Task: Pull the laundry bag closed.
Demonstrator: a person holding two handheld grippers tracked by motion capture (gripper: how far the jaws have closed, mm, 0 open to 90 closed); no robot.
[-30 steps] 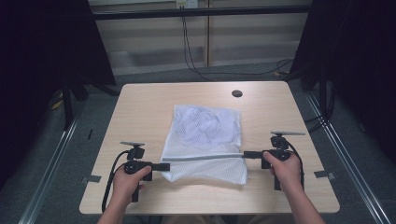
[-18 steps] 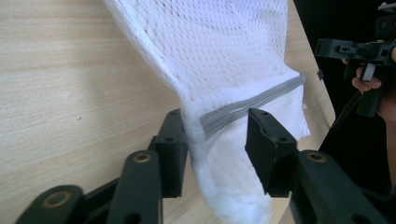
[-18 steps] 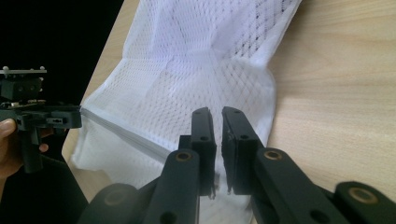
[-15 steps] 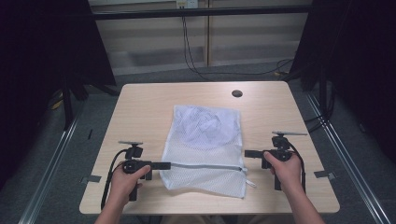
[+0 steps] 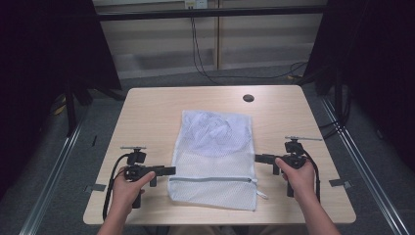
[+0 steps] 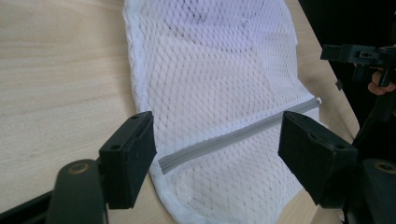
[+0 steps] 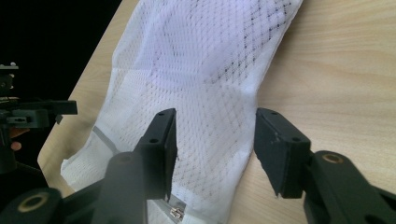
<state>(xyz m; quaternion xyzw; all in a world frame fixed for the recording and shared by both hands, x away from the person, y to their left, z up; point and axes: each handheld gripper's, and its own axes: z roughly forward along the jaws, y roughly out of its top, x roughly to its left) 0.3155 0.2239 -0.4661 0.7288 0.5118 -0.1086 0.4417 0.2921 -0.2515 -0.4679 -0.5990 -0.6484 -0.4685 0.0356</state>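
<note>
A white mesh laundry bag [image 5: 213,147] lies flat on the wooden table [image 5: 147,112], its grey zipper [image 5: 213,179] running across near the front edge. My left gripper [image 5: 172,170] rests at the bag's left edge beside the zipper end. Its jaws have just been opening and stand apart, with the zipper [image 6: 233,137] on the table beyond them. My right gripper [image 5: 257,157] sits at the bag's right edge. Its jaws have also just been opening, and the bag's side [image 7: 196,60] lies under them, untouched by the pads. The left gripper [image 6: 217,140] and right gripper [image 7: 215,135] both hold nothing.
A dark round hole [image 5: 248,98] sits in the tabletop at the back right. Bare wood lies on both sides of the bag. Black curtains flank the table, and cables hang behind it. The table's front edge is just beyond the bag's near hem.
Both grippers were shut on the zipper ends and held that edge stretched taut. Both have opened, and the bag's near end has dropped flat on the table toward the front.
</note>
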